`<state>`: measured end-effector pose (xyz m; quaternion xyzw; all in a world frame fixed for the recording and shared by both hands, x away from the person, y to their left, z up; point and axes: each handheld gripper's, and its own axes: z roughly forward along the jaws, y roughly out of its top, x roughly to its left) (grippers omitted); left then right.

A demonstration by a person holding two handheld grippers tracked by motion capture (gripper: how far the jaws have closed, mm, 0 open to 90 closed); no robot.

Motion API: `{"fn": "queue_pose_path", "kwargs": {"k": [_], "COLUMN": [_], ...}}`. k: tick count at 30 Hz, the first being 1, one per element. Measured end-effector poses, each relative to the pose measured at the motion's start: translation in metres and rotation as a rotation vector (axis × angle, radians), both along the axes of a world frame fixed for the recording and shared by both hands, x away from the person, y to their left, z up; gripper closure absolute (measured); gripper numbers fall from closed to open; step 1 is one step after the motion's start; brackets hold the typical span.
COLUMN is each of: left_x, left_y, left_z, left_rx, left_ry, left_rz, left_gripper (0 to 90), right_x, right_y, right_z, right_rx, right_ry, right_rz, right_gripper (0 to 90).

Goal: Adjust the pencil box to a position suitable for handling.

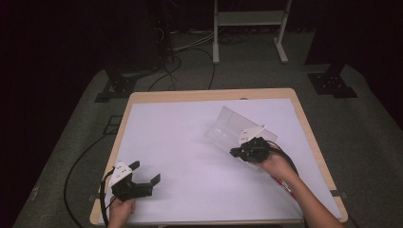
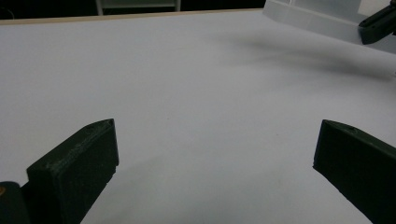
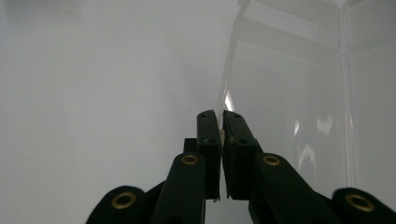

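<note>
Right tongs [image 3: 220,116] clamped on clear box [image 1: 228,127] wall; left tongs [image 1: 145,172] released over bare table [image 1: 190,142].
Box is held tilted ahead of right jaws; thin wall should be gripped squarely, gently.

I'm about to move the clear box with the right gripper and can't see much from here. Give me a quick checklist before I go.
1. Right gripper shut on the box wall: ok, jaws pinch the clear edge in the right gripper view.
2. Depth of the grip: cannot tell.
3. Box tilted, apparently partly lifted off the table: ok.
4. Left gripper open, well apart from the box: ok.
5. Anything inside the box: none visible.
6. Right cable slack: cannot tell.
</note>
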<state>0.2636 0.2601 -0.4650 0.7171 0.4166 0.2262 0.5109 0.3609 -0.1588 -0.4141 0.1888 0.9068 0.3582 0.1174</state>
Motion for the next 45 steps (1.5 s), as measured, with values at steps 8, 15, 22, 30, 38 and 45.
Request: {"fn": "queue_pose_path", "kwargs": {"k": [8,15,22,30,38,45], "left_x": [0.0,0.0,0.0,0.0,0.0,0.0], "left_y": [0.0,0.0,0.0,0.0,0.0,0.0], "left_z": [0.0,0.0,0.0,0.0,0.0,0.0], "left_rx": [0.003,0.004,0.008,0.009,0.009,0.009], "left_ry": [-0.001,-0.002,-0.001,-0.001,-0.002,-0.002], "left_rz": [-0.001,-0.001,-0.001,-0.001,0.001,0.001], "left_gripper": [0.0,0.0,0.0,0.0,0.0,0.0], "right_x": [-0.017,-0.029,-0.038,-0.044,-0.046,-0.046], "right_y": [0.008,0.014,0.024,0.033,0.036,0.037], "right_z": [-0.004,-0.008,-0.016,-0.024,-0.033,-0.039], "right_rx": [0.016,-0.011,-0.028,-0.028,-0.026,-0.021], "right_ry": [0.014,0.01,0.027,0.048,0.075,0.104], "right_rz": [0.104,0.155,0.199,0.225,0.224,0.212], "right_gripper": [85.6,85.6,85.3,85.3,85.5,85.8]}}
